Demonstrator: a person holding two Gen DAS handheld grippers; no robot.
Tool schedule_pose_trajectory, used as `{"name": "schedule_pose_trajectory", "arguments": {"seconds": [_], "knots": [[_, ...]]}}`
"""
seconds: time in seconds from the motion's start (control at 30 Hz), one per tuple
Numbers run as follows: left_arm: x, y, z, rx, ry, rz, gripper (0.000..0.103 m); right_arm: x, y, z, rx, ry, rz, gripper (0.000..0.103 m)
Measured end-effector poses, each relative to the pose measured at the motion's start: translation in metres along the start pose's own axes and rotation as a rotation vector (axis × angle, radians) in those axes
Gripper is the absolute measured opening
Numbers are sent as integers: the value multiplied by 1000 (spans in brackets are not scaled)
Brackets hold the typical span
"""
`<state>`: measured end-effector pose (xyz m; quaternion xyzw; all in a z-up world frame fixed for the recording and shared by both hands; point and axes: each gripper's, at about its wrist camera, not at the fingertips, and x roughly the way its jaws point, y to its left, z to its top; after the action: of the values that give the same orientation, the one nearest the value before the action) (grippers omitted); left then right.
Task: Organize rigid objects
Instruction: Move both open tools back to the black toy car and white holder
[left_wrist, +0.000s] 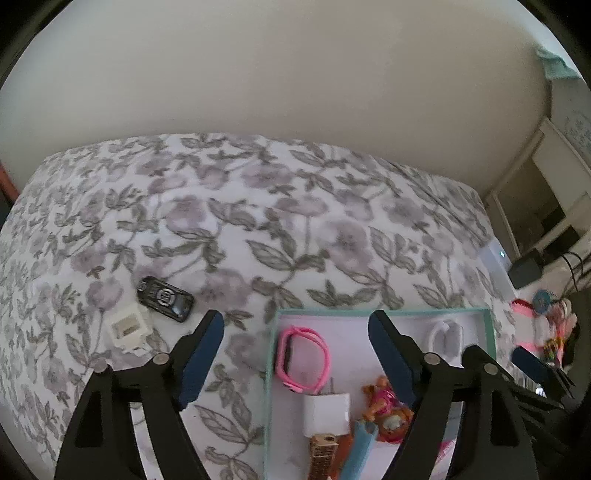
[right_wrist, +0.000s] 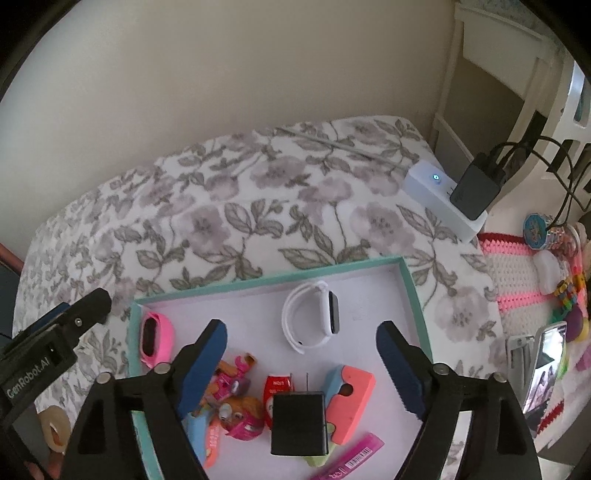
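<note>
A teal-rimmed tray (right_wrist: 410, 288) lies on a floral bedspread (left_wrist: 258, 221) and holds a white watch (right_wrist: 325, 314), a pink watch (right_wrist: 157, 338), a black charger (right_wrist: 299, 424), toy figures (right_wrist: 236, 402) and a pink-and-blue eraser (right_wrist: 347, 398). My right gripper (right_wrist: 301, 330) hangs open above the tray; the black charger lies below, apart from both pads. My left gripper (left_wrist: 295, 325) is open over the tray's left rim (left_wrist: 271, 354), above the pink watch (left_wrist: 301, 356) and a white charger (left_wrist: 327, 411), with nothing in it. A black toy car (left_wrist: 165, 298) and a small white block (left_wrist: 123, 326) lie on the spread to the left.
A white power strip (right_wrist: 439, 192) with a black adapter (right_wrist: 476, 188) sits at the bed's far right. A crochet mat (right_wrist: 517, 273) with small toys and a phone (right_wrist: 546, 365) lies right of the tray. A tape roll (right_wrist: 55, 428) is at lower left.
</note>
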<state>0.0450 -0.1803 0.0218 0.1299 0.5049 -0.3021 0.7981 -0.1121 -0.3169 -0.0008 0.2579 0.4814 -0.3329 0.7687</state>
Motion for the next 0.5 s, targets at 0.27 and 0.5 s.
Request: {"name": "schedule_pose_trajectory", "arguments": {"seconds": [0.27, 0.5], "knots": [[-3, 21, 3, -48, -46, 57, 91, -3, 8, 0, -17, -28, 20, 103], [-6, 38, 5, -85, -61, 67, 92, -3, 18, 0, -47, -36, 16, 103]]}}
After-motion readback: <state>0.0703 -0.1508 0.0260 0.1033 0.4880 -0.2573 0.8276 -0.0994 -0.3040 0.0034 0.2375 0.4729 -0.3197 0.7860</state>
